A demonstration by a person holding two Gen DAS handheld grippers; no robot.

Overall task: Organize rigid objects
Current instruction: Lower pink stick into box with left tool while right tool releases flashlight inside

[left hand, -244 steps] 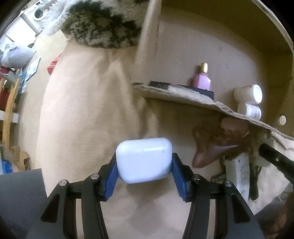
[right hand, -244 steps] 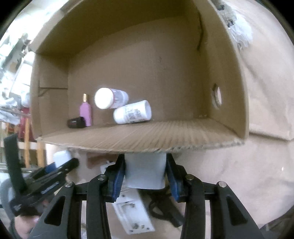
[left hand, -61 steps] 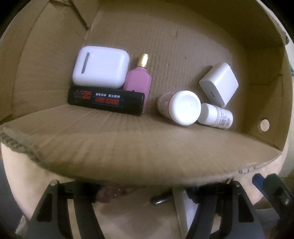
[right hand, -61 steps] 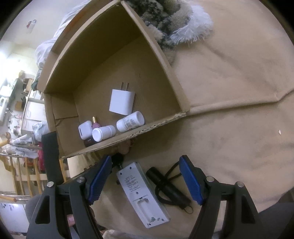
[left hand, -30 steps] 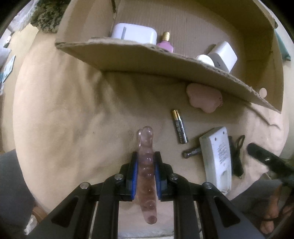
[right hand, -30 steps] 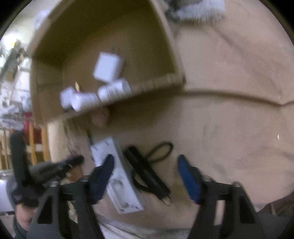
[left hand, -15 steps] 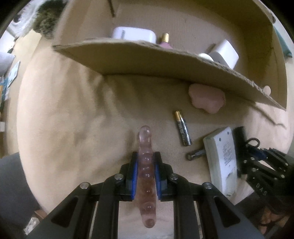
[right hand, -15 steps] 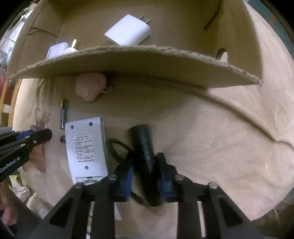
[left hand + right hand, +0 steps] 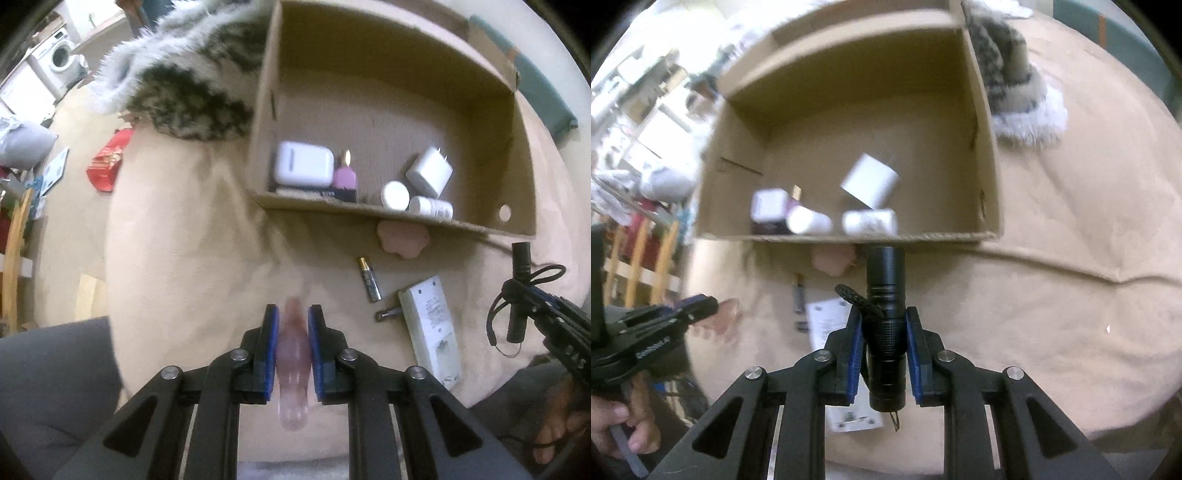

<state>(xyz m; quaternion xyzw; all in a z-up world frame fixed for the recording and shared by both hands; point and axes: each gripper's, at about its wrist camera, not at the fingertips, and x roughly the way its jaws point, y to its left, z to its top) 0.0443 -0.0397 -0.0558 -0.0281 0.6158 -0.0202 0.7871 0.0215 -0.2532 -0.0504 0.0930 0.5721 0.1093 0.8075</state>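
My left gripper (image 9: 291, 317) is shut on a clear pink beaded stick (image 9: 292, 365), held above the tan cushion. My right gripper (image 9: 884, 321) is shut on a black flashlight (image 9: 886, 295) with a wrist cord, lifted off the cushion; it also shows at the right of the left wrist view as the flashlight (image 9: 519, 291). Ahead lies an open cardboard box (image 9: 476, 96) on its side. Inside it are a white case (image 9: 303, 168), a pink bottle (image 9: 345, 177), a white charger plug (image 9: 430, 173) and two white pill bottles (image 9: 395, 195).
On the cushion in front of the box lie a pink flower-shaped piece (image 9: 402, 242), an AA battery (image 9: 369, 282), a second small battery (image 9: 386, 314) and a white battery charger (image 9: 430, 325). A furry spotted item (image 9: 184, 96) sits left of the box. A hand (image 9: 620, 432) holds the left gripper.
Both grippers have risen from the cushion with their objects. The right gripper closed on the flashlight and lifted it; the box now sits farther off in both views.
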